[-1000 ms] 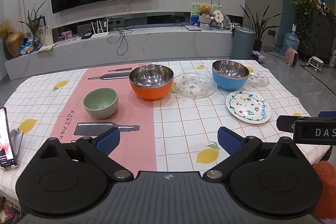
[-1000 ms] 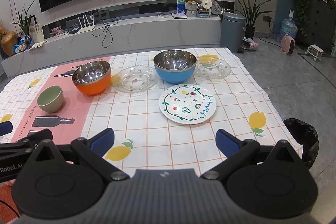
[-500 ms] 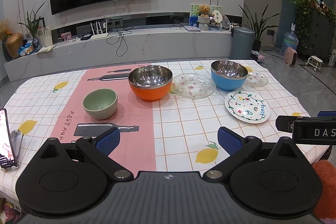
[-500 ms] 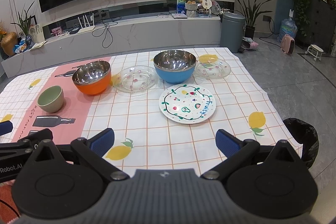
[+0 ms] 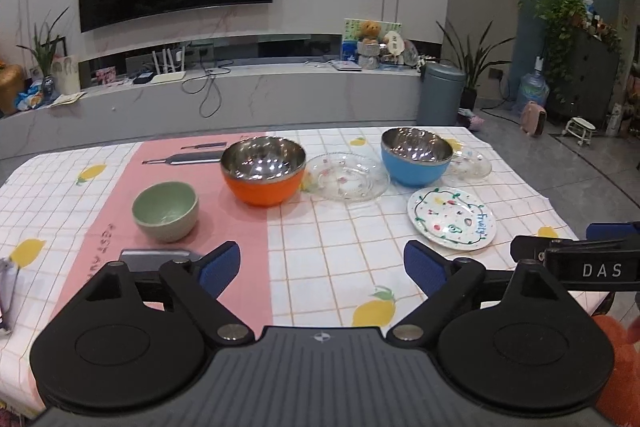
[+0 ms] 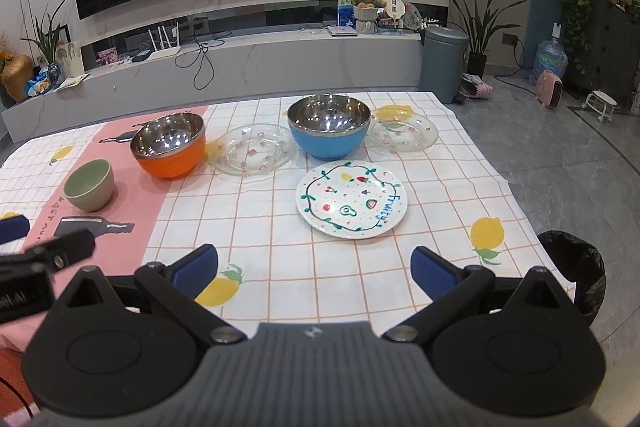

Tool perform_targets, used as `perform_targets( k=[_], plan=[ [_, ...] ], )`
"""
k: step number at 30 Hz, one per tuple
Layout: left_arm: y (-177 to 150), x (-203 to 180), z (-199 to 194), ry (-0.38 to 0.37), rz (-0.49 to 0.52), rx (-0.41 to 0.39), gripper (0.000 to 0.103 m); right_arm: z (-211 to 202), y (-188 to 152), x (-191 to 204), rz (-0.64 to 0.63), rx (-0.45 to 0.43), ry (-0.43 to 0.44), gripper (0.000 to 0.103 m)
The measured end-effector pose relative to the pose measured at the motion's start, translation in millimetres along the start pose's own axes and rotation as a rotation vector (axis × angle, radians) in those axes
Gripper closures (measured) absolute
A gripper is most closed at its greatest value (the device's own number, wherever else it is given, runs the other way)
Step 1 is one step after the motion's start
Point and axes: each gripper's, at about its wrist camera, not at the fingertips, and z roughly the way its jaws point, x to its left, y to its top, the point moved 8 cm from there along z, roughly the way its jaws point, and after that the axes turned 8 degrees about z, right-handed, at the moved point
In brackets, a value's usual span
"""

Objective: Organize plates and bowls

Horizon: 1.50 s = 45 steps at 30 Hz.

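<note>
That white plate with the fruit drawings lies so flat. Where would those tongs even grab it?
Probably at the near rim of the painted plate, coming in low from the front. It lies flat on the tablecloth, so only its slightly raised edge gives a lip to pinch. The right tongs are open, facing it, nothing between.

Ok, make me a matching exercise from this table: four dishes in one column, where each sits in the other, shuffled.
Things:
1. green bowl
2. orange bowl
3. blue bowl
4. painted fruit plate

Places:
A. between the two clear glass plates
B. in front of the blue bowl, nearest the right gripper
C. on the pink strip, nearest the table's left edge
D. at the pink strip's right edge, beside a glass plate

Pairs: 1-C, 2-D, 3-A, 4-B
</note>
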Motion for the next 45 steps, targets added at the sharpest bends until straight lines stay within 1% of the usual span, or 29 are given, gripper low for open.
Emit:
perform_targets(
  k=[3,5,7,8,9,10,11,13,15,16,17,18,19,20,21,22,23,24,25,26,27,29,30,34,39,41,43,45],
  plan=[
    [7.1,-5.8,9.3,-0.051,0.006,-0.013,0.001,4.2,4.1,-12.0,0.03,-0.041,0.016,0.003],
    [12.4,-11.0,18.2,-0.084,0.016,-0.019,0.013,9.2,8.3,-22.2,0.045,-0.066,0.013,0.003],
    [18.9,-16.4,29.2,-0.107,0.025,-0.031,0.017,15.8,13.9,-32.2,0.052,-0.091,0.011,0.003],
    [22.0,-19.3,35.8,-0.115,0.037,-0.029,0.025,19.4,16.1,-37.5,0.054,-0.107,0.016,0.002],
    [25.0,-22.7,43.5,-0.123,0.049,-0.028,0.031,23.2,18.9,-42.6,0.063,-0.122,0.021,0.002],
    [26.6,-25.3,51.3,-0.131,0.057,-0.025,0.041,27.9,22.1,-48.2,0.074,-0.128,0.018,0.002],
    [29.9,-28.2,60.9,-0.142,0.059,-0.024,0.046,34.0,25.0,-54.0,0.084,-0.123,0.014,0.002],
    [35.0,-33.3,79.7,-0.191,0.035,-0.023,0.047,50.1,30.8,-64.5,0.102,-0.077,0.02,0.003],
    [36.6,-38.7,101.0,-0.241,-0.01,0.009,0.052,65.8,35.7,-74.8,0.142,-0.044,0.033,0.004],
    [36.6,-40.1,114.1,-0.258,-0.039,0.028,0.052,73.4,37.9,-80.1,0.16,-0.036,0.031,0.007],
    [36.9,-42.4,127.0,-0.284,-0.063,0.04,0.052,82.1,39.7,-84.2,0.167,-0.026,0.03,0.021],
    [36.0,-45.5,138.4,-0.312,-0.074,0.054,0.052,91.6,40.6,-88.2,0.169,-0.011,0.022,0.038],
    [35.3,-49.5,150.7,-0.335,-0.082,0.077,0.052,101.2,41.5,-93.2,0.175,0.004,0.009,0.043],
    [34.0,-52.4,162.1,-0.339,-0.092,0.102,0.052,110.3,42.0,-96.8,0.186,0.015,0.004,0.046],
    [32.3,-54.8,172.5,-0.336,-0.108,0.123,0.053,119.5,42.2,-100.8,0.2,0.027,0.007,0.055],
    [31.7,-57.4,181.8,-0.332,-0.119,0.132,0.057,128.0,42.0,-105.2,0.217,0.035,0.011,0.062],
    [31.1,-59.8,189.1,-0.325,-0.114,0.131,0.062,136.6,42.3,-109.0,0.235,0.045,0.02,0.074],
    [30.8,-62.3,195.7,-0.314,-0.109,0.129,0.063,145.3,41.9,-113.0,0.253,0.06,0.018,0.077],
    [29.8,-64.4,203.1,-0.311,-0.111,0.129,0.067,152.8,41.7,-116.6,0.271,0.068,0.014,0.077],
    [27.7,-65.7,211.1,-0.317,-0.118,0.133,0.074,159.8,41.5,-119.8,0.286,0.072,0.015,0.077],
    [26.8,-67.7,216.6,-0.323,-0.134,0.135,0.076,166.4,40.5,-122.2,0.296,0.078,0.016,0.077],
    [21.7,-67.0,230.2,-0.344,-0.178,0.153,0.087,179.5,37.6,-127.7,0.315,0.096,0.014,0.077],
    [19.5,-66.9,236.5,-0.359,-0.201,0.162,0.089,185.3,35.9,-130.1,0.327,0.104,0.017,0.077],
    [14.8,-64.4,251.4,-0.366,-0.248,0.177,0.089,203.5,30.5,-134.8,0.373,0.129,0.042,0.077],
    [19.4,-65.5,256.4,-0.397,-0.276,0.162,0.088,211.5,30.1,-135.5,0.394,0.127,0.058,0.077],
    [20.5,-68.4,258.0,-0.408,-0.266,0.162,0.085,214.1,30.3,-135.5,0.401,0.133,0.067,0.077],
    [19.6,-70.2,261.7,-0.413,-0.269,0.178,0.084,215.5,30.9,-136.1,0.411,0.133,0.073,0.08],
    [18.4,-74.9,266.4,-0.422,-0.265,0.194,0.084,216.7,31.5,-136.4,0.413,0.134,0.074,0.086]
  ],
)
